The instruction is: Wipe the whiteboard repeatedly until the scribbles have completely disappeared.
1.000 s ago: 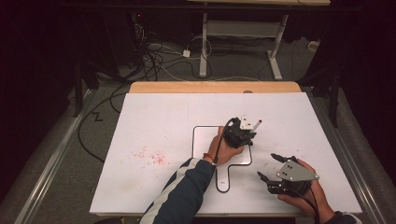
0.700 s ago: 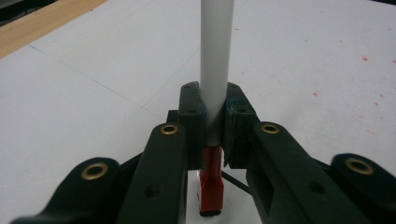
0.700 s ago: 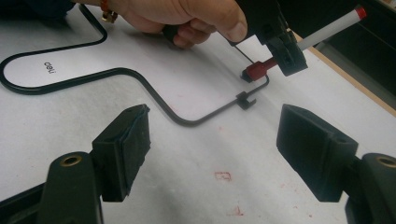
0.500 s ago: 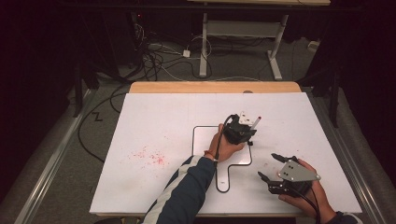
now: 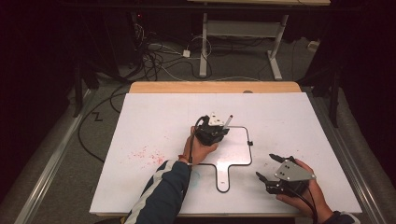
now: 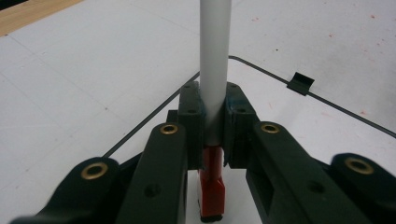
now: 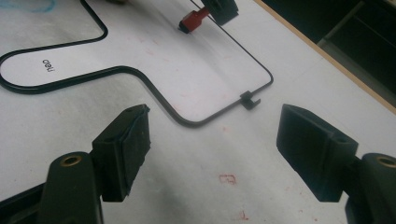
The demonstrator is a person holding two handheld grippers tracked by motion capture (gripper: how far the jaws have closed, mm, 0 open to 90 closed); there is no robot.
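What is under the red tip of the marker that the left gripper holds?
White board inside the black outline. The marker is clamped in the left gripper; the tip's contact with the board is hidden.

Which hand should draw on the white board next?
Left, probably. The left gripper is shut on the marker, red end down, over the whiteboard. The right gripper is open, holding nothing, near the table's edge.
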